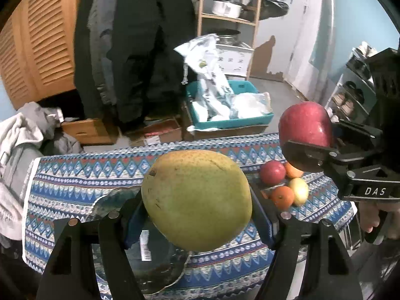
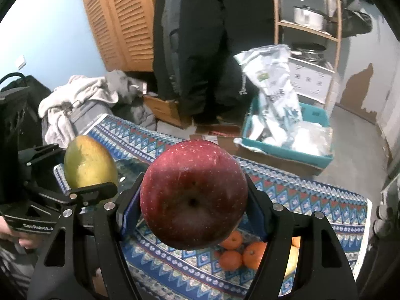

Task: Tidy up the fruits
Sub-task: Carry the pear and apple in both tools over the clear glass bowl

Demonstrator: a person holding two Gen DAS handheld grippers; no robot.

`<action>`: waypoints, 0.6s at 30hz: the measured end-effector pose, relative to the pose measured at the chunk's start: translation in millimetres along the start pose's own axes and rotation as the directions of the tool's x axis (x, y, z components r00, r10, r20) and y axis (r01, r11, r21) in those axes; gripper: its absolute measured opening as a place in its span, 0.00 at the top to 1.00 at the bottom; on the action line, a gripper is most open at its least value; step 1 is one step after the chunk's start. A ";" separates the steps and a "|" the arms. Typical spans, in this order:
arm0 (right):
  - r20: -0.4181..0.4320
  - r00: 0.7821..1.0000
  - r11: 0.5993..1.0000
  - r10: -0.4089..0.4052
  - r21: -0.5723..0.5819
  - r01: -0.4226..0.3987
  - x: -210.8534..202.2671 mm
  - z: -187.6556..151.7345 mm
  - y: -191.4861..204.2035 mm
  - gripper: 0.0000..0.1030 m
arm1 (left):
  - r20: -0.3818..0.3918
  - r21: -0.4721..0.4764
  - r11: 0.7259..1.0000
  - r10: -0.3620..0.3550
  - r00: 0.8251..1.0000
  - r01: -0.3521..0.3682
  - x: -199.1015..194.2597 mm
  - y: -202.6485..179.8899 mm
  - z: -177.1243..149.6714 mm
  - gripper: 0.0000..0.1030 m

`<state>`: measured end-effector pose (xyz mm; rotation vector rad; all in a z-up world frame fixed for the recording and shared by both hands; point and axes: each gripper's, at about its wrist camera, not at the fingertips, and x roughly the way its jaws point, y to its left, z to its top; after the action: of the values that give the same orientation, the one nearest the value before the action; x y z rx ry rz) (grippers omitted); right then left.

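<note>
Above the table (image 1: 75, 180), left gripper (image 1: 197, 200) clamps mango (image 1: 197, 200); right gripper (image 2: 193, 202) clamps apple (image 2: 193, 202), both lifted clear for sorting.

Dim, bluish indoor light, soft focus throughout, with strong fisheye bending and black corners.

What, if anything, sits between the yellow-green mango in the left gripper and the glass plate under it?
Nothing visible does. The yellow-green mango hangs in the left gripper directly over the clear glass plate on the patterned tablecloth. The right gripper, holding the red apple, is off to the side.
</note>
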<state>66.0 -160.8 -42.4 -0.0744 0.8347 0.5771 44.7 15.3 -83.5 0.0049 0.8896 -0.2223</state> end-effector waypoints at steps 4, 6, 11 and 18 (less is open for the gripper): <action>-0.021 0.999 0.999 0.030 -0.013 -0.031 17.6 5.0 15.7 0.30 | -0.009 -0.031 0.999 0.015 1.000 -0.016 3.0 20.8 -6.3 0.27; -0.032 0.998 0.999 0.045 -0.016 -0.046 26.6 6.6 23.5 0.30 | -0.018 -0.048 0.998 0.030 0.999 -0.031 6.1 32.9 -12.2 0.27; -0.080 0.993 0.996 0.086 -0.015 -0.088 54.7 11.3 40.4 0.30 | -0.052 -0.101 0.993 0.052 0.997 -0.057 16.5 65.1 -29.1 0.27; -0.160 0.975 0.987 0.152 -0.020 -0.158 97.3 9.8 67.3 0.30 | -0.100 -0.158 0.982 0.088 0.991 -0.103 27.7 104.0 -51.8 0.27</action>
<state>89.6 -57.0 -94.9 -0.0861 0.9908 0.7391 41.9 116.7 -146.7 -0.0947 0.9955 -0.0597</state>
